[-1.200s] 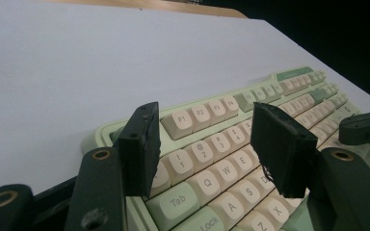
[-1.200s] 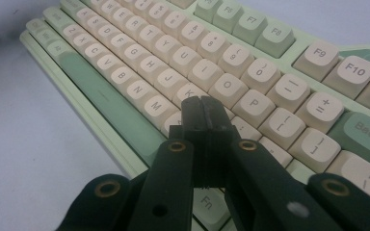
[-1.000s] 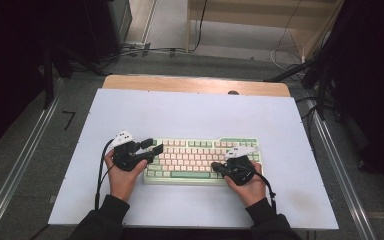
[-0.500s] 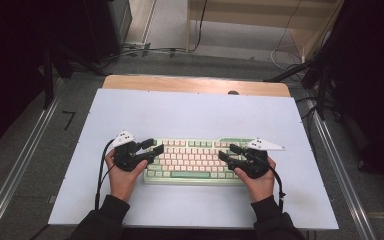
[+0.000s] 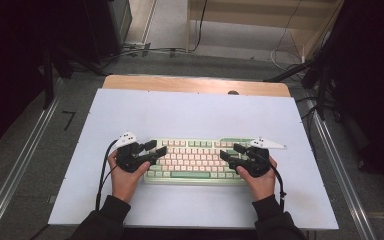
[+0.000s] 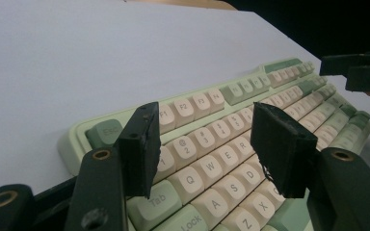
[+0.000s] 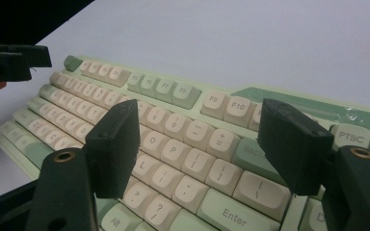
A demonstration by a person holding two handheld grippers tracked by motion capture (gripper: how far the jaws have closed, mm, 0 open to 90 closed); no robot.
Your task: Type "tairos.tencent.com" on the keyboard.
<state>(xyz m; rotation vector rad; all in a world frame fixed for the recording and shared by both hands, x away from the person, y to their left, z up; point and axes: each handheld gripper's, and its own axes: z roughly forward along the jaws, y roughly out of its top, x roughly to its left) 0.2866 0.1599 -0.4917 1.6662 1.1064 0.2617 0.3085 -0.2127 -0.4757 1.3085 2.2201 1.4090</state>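
A mint-green keyboard (image 5: 195, 159) with cream keys lies on the white table sheet (image 5: 195, 112), near the front. My left gripper (image 5: 156, 148) hovers over its left end, open, with nothing between its jaws; in the left gripper view (image 6: 204, 139) the Tab, Q and W keys (image 6: 207, 166) lie below them. Over the right part of the keyboard my right gripper (image 5: 230, 151) points left; its jaws have just been opening and now stand open and empty. In the right gripper view (image 7: 197, 139) they straddle the keys around P and Enter (image 7: 231, 211).
A wooden strip (image 5: 195, 84) borders the sheet's far edge. Metal rails (image 5: 25, 160) run along both sides of the table. Cables and dark equipment (image 5: 330, 75) lie on the floor beyond. Bare sheet surrounds the keyboard.
The right hand has shifted right along the keyboard and its jaws have gone from shut to open. The left hand has kept still.
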